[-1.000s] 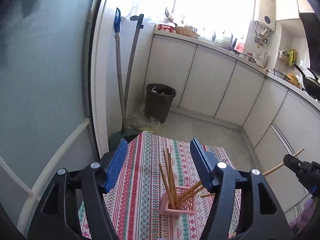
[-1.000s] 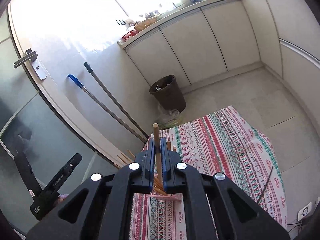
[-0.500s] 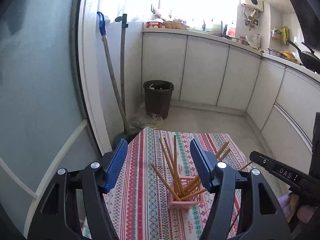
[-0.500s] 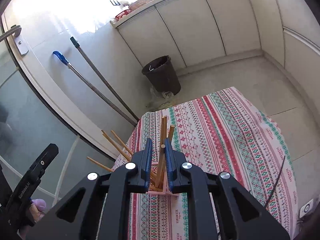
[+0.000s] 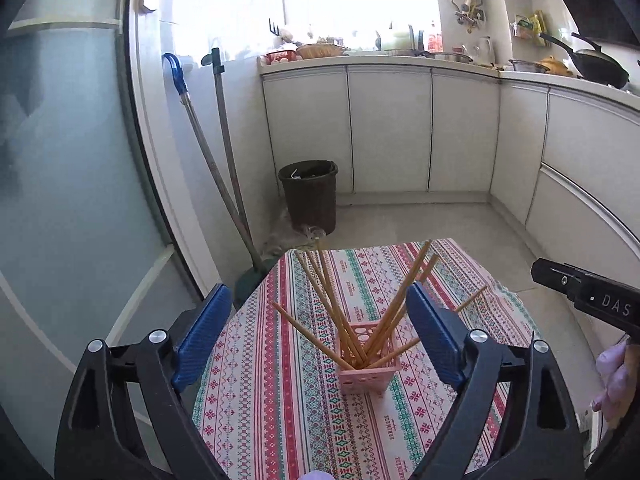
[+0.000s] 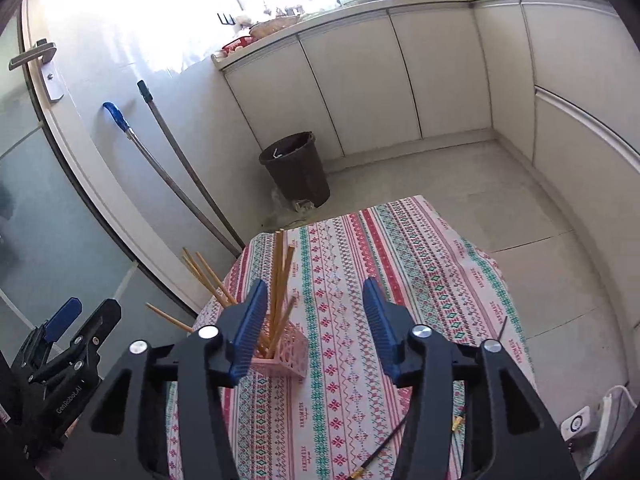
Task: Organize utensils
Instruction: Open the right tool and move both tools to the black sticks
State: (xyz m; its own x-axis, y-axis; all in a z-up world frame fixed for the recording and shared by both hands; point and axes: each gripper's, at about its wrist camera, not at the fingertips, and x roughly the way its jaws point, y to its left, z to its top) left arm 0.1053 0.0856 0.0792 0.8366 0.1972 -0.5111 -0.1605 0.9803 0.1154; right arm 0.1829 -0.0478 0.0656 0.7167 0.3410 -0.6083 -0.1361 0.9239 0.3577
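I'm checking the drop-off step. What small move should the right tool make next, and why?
Probably lift the right tool up and back. Its jaws are opening with nothing between them, and the chopsticks stand fanned in the pink holder on the patterned tablecloth. The holder sits just by its left finger, so backing away avoids tipping it.

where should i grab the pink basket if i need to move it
Take the pink basket low across two opposite side walls, coming in level from the near side. The chopsticks fan out above its rim in every direction, so a tool coming from above would likely knock them; the square lower walls are bare and flat.
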